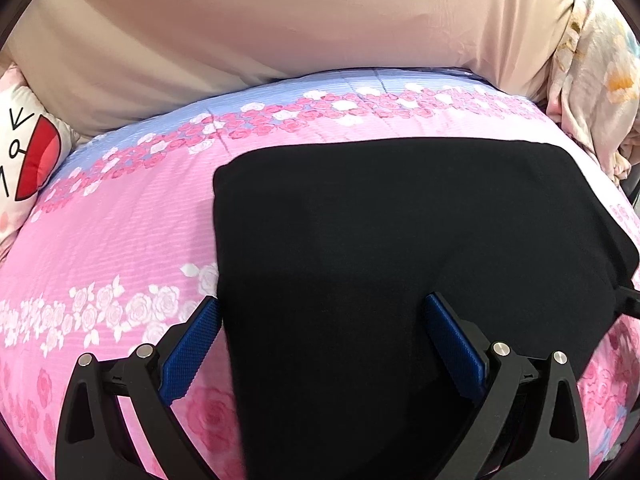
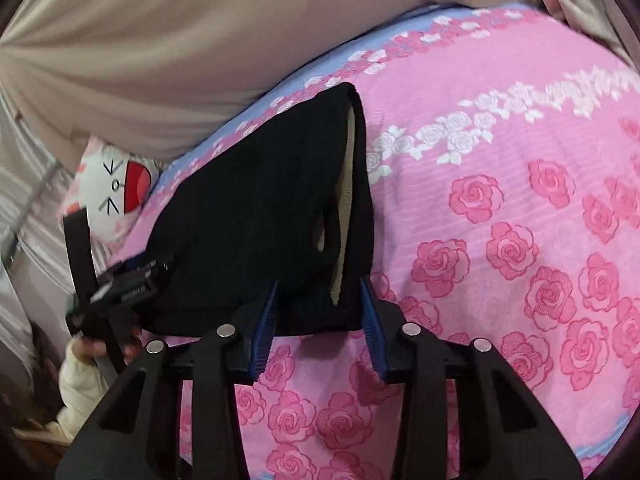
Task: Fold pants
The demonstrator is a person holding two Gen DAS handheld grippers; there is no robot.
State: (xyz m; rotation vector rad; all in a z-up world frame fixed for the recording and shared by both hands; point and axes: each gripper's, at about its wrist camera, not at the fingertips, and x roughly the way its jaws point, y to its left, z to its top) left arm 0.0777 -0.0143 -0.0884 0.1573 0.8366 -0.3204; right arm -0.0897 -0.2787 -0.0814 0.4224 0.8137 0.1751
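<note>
The black pants (image 1: pixel 400 240) lie folded into a compact rectangle on the pink rose-print bedspread (image 1: pixel 120 240). My left gripper (image 1: pixel 322 312) is open, its blue pads over the near left part of the pants, nothing between them. In the right wrist view the pants (image 2: pixel 248 216) show a cream lining at the open waist edge. My right gripper (image 2: pixel 320 292) is open at that near edge, not closed on the cloth. The left gripper (image 2: pixel 132 280) shows at the pants' left side, held by a hand.
A beige quilt (image 1: pixel 280 32) lies bunched along the far side of the bed. A white cartoon pillow (image 1: pixel 28 148) sits at the left, also in the right wrist view (image 2: pixel 116 188). Floral bedding (image 1: pixel 600 92) hangs at the right.
</note>
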